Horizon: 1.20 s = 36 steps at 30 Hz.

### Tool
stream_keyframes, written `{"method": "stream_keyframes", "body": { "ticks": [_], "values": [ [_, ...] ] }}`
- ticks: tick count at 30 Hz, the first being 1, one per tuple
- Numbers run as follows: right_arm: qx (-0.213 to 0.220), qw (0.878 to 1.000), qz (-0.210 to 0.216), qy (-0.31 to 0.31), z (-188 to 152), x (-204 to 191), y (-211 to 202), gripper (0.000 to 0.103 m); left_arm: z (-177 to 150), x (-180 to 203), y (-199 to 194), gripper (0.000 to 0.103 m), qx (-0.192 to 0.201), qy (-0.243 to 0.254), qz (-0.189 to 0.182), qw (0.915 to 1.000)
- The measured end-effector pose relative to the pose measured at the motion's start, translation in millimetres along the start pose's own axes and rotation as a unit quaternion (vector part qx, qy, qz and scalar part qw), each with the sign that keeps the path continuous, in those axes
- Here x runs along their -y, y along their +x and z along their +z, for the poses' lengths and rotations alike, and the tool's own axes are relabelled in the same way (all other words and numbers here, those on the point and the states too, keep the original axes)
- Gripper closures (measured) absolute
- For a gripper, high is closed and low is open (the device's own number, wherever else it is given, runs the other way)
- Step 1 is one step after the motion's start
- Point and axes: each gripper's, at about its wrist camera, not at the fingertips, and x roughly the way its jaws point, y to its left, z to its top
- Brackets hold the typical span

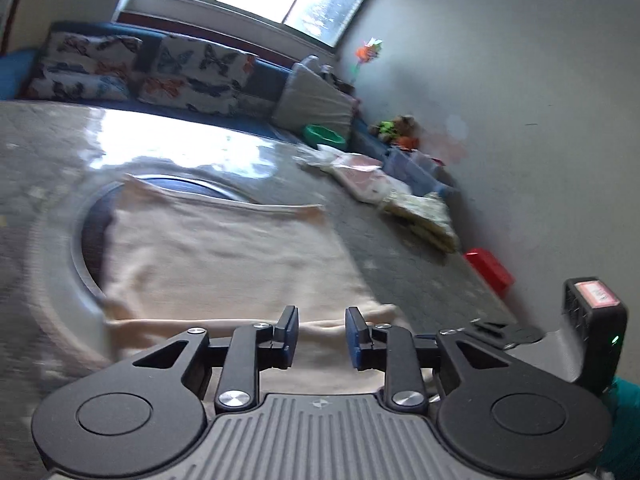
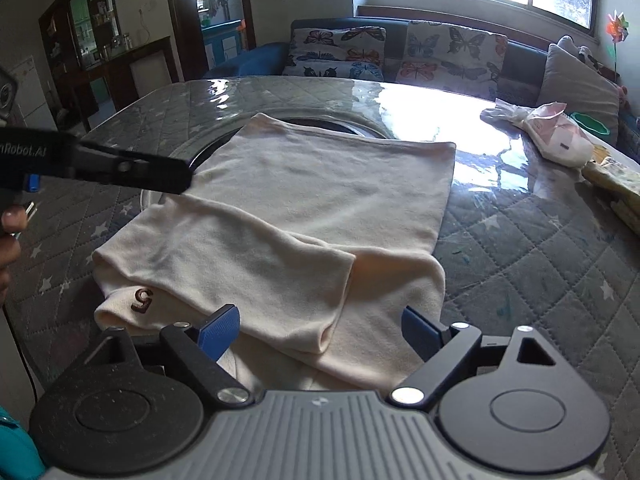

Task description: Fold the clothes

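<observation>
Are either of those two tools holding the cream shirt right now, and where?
Neither. The left tool and right tool both stand open above the cream shirt, gripping nothing.

A cream shirt (image 2: 320, 216) of soft matt knit cloth lies on the worktop (image 2: 520, 240), whose grey quilted fabric sits under a glossy clear film, while the right gripper (image 2: 320, 332) shows matt black plastic, ribbed blue pads (image 2: 220, 330) and shiny metal rivets.

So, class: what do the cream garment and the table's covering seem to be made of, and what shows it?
Cream garment: probably soft knit cotton, matte; it drapes in rounded folds without shine.
Table covering: seemingly quilted grey fabric, diamond-stitched with stars, under clear glossy plastic, judging by the window glare.
</observation>
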Motion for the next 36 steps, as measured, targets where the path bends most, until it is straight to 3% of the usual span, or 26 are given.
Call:
{"method": "stream_keyframes", "body": {
  "ticks": [6,10,19,23,27,32,36],
  "values": [
    [0.001,1.0,0.012,0.014,10.7,1.2,17.6,0.024,-12.5,-47.0,-7.5,0.077,-0.022,-0.018,0.071,0.9971],
    [-0.007,1.0,0.002,0.019,14.1,1.3,28.6,0.033,-17.4,-56.1,-2.5,0.077,-0.035,0.004,0.116,0.9927],
    [-0.007,1.0,-0.003,0.01,17.8,-1.0,30.9,0.043,-8.5,-55.0,20.3,0.074,-0.038,0.022,0.159,0.9863],
    [-0.008,1.0,-0.002,0.002,18.8,-4.1,32.5,0.047,-11.3,-61.5,28.5,0.08,-0.047,0.014,0.162,0.9855],
    [-0.009,1.0,-0.004,-0.004,19.4,-5.2,35.1,0.059,-10.1,-64.9,18.6,0.097,-0.027,0.002,0.165,0.9858],
    [-0.004,1.0,-0.01,-0.009,20.7,-4.4,35.9,0.065,-9.5,-75.0,10.8,0.098,-0.024,-0.009,0.188,0.9818],
    [-0.001,1.0,-0.015,-0.013,21.8,-3.8,36.5,0.074,-6.4,-62.7,2.7,0.097,-0.011,0.006,0.152,0.9883]
  ]
}}
